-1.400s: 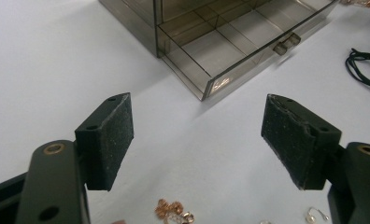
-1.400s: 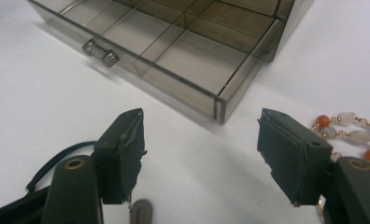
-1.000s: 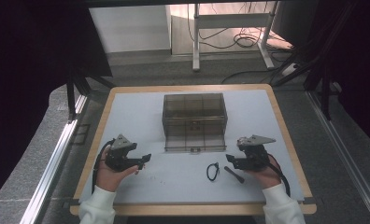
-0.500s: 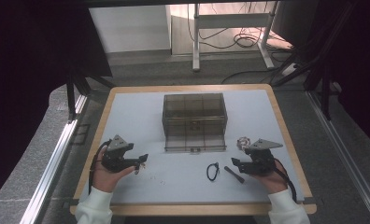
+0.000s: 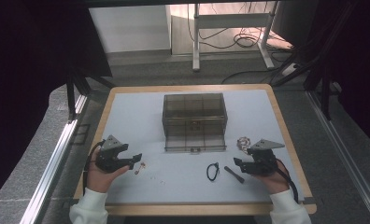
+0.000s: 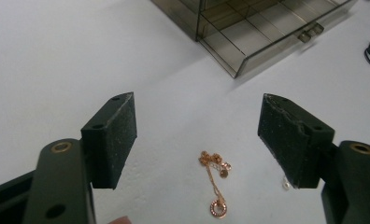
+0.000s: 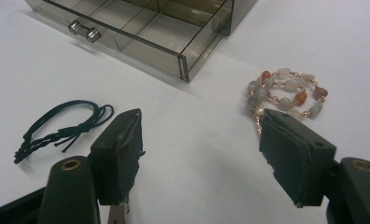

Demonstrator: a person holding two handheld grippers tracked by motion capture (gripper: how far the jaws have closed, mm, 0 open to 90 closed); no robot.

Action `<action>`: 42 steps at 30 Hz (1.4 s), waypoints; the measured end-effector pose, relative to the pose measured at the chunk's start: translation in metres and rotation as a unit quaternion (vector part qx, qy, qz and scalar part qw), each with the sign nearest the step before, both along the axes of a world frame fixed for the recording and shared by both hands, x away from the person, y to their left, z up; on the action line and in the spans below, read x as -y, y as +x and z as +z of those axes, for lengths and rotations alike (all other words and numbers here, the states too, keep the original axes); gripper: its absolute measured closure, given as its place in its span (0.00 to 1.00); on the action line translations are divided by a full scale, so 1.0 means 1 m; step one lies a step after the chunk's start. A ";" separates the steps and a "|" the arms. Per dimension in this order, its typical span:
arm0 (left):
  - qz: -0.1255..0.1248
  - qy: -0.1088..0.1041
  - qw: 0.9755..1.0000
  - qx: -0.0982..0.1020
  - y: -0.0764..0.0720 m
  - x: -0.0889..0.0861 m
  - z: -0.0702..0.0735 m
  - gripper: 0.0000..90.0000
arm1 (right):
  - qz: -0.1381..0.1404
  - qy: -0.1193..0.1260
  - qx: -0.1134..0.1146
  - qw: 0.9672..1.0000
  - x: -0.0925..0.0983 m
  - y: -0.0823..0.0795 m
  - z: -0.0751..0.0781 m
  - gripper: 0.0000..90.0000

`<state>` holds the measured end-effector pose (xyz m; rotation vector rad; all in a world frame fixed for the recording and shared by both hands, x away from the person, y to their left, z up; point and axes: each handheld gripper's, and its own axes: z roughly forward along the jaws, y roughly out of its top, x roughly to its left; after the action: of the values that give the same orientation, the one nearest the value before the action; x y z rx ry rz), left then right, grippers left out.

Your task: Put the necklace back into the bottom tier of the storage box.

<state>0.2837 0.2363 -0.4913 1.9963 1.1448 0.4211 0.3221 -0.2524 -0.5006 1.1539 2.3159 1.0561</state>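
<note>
A smoky clear drawer box (image 5: 195,109) stands mid-table with its divided drawer (image 5: 195,140) pulled out. A rose-gold chain (image 5: 139,167) (image 6: 214,179) lies on the white mat just ahead of my left gripper (image 5: 136,159) (image 6: 197,123). Its jaws have just been closing a little but stand wide, touching nothing. My right gripper (image 5: 238,163) (image 7: 199,140) is open and empty. A beaded bracelet (image 5: 243,141) (image 7: 286,91) lies by its right fingertip (image 7: 290,144). A black cord loop (image 5: 213,171) (image 7: 61,126) lies to its left.
A short black stick (image 5: 234,174) lies between the cord and my right gripper. A tiny pale bead (image 6: 284,185) sits by the left gripper's right pad. The table's wooden rim (image 5: 286,135) frames the mat. Beyond the far edge are a floor and cables (image 5: 239,39).
Both hands have eased slightly outward and toward the near edge. The objects on the mat have not moved.
</note>
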 end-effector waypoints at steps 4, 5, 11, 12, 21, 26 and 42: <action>-0.008 0.011 1.000 -0.012 -0.003 -0.001 -0.002 0.35 | -0.001 -0.002 0.001 1.000 0.000 0.000 0.000 0.34; -0.008 0.014 1.000 -0.016 -0.005 -0.001 -0.003 0.35 | -0.001 -0.003 0.001 1.000 0.000 0.000 0.000 0.34; -0.022 0.027 0.999 -0.036 -0.014 -0.007 -0.008 0.39 | -0.004 -0.008 0.000 1.000 -0.001 0.001 -0.001 0.34; -0.022 0.027 0.999 -0.036 -0.014 -0.007 -0.008 0.40 | -0.004 -0.008 0.000 1.000 -0.001 0.001 -0.001 0.34; -0.045 0.060 0.995 -0.064 -0.011 -0.007 -0.012 0.42 | -0.006 -0.012 0.001 1.000 -0.002 0.001 0.000 0.34; -0.053 0.064 0.993 -0.080 -0.008 -0.003 -0.020 0.43 | -0.009 -0.010 0.002 1.000 0.001 0.001 0.000 0.34; -0.083 0.092 0.984 -0.126 0.000 0.007 -0.031 0.62 | -0.011 -0.012 0.003 1.000 0.000 0.001 -0.001 0.33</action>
<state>0.2841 0.2290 -0.5228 2.3387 1.1119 0.1970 0.3233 -0.2525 -0.5016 1.1629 2.2998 1.0210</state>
